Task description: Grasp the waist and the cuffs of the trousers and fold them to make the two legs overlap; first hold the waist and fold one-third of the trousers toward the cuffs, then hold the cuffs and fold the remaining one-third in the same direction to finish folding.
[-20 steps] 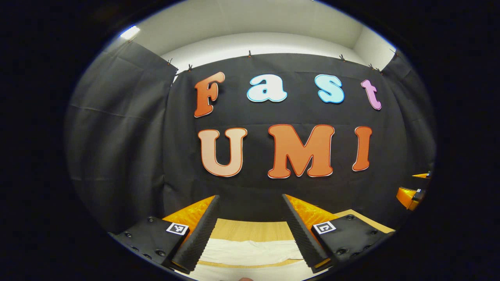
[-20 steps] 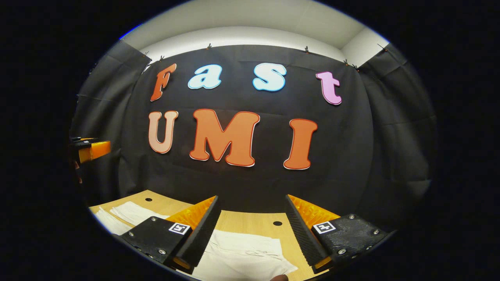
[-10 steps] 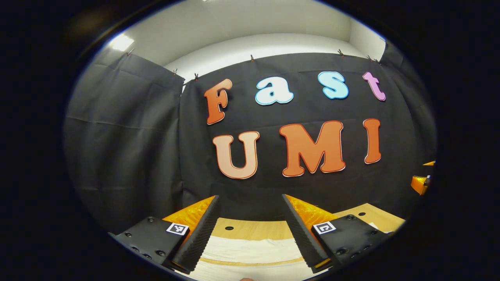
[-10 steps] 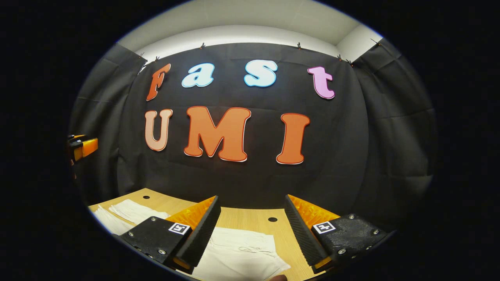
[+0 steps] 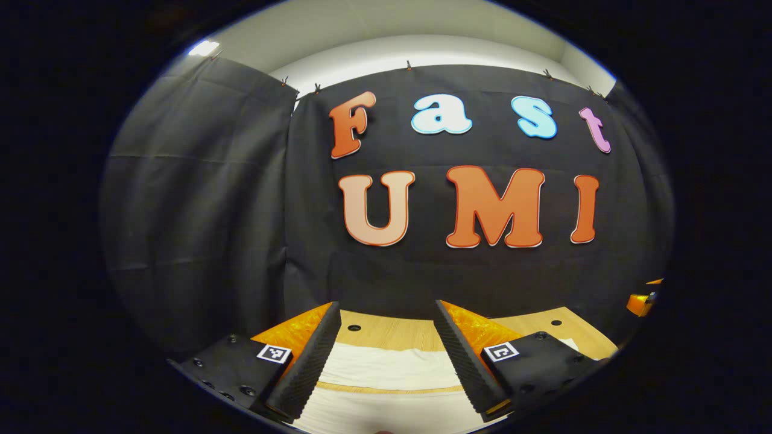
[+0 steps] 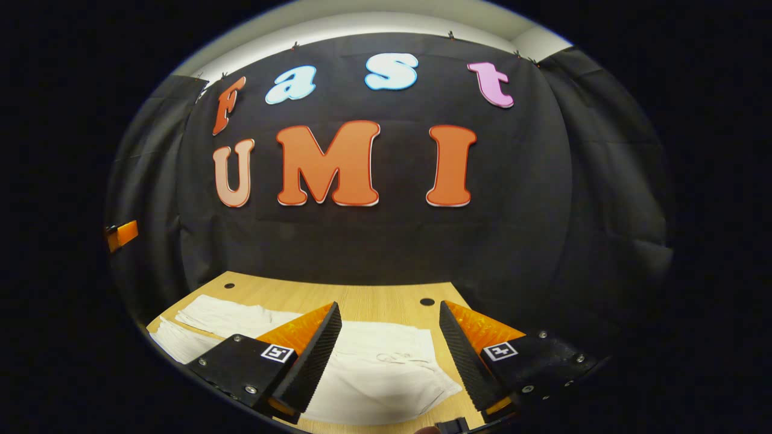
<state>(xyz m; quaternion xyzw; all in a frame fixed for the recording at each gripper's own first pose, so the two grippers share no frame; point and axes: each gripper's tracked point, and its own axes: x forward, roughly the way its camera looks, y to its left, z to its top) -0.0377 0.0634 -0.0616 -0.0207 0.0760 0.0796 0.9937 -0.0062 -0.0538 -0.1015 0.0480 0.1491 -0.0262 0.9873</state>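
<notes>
White trousers lie flat on the wooden table. In the right gripper view the waist end with its drawstring sits between and below my right gripper, which is open and above the cloth. The two legs stretch away to the left. In the left gripper view the trouser legs run across under my left gripper, open and held above them, with a strip of table showing between the two legs.
The table's far edge meets the black cloth wall close behind the trousers. Small round holes dot the tabletop. The other gripper shows at the far left of the right gripper view, and at the right rim of the left gripper view.
Both grippers have tipped downward and come forward: the wall has slid up in both views and more table and trousers show. Both stay open.
</notes>
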